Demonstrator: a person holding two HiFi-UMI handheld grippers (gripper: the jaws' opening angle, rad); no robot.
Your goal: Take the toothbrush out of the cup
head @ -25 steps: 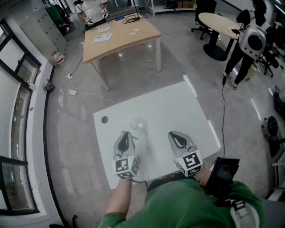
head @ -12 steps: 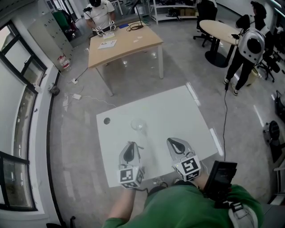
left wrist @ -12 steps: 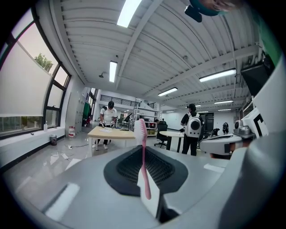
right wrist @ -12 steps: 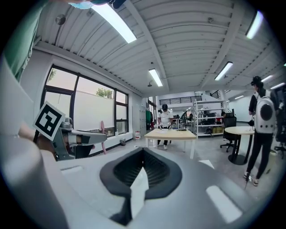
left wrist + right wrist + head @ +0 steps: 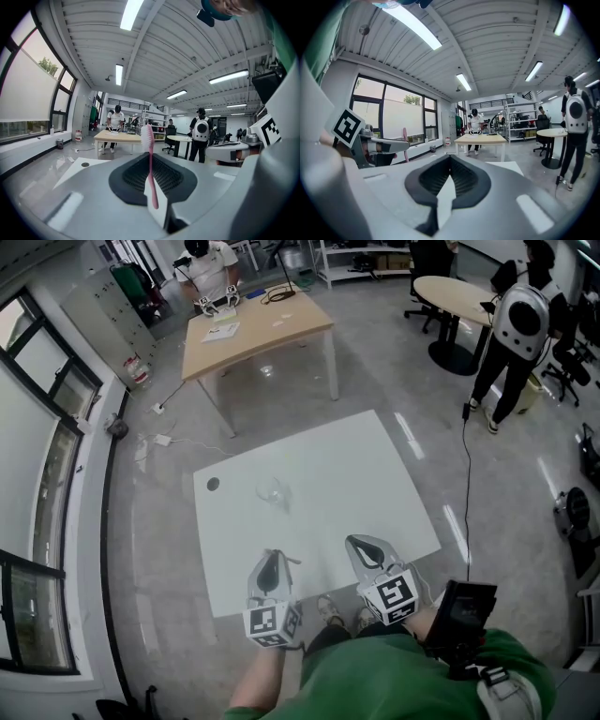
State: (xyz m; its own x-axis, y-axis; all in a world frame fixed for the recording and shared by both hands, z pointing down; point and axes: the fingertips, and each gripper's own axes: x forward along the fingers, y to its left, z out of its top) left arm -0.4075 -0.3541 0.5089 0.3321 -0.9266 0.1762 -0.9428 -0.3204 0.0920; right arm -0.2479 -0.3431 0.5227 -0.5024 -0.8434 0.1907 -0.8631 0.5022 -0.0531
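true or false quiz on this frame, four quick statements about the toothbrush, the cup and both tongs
1. The left tongs are shut on a pink toothbrush. True.
2. The toothbrush stands in the cup. False: it is in the left tongs, well apart from the cup.
3. The right tongs hold nothing. True.
4. The cup sits on the wooden table. False: it stands on the white table.
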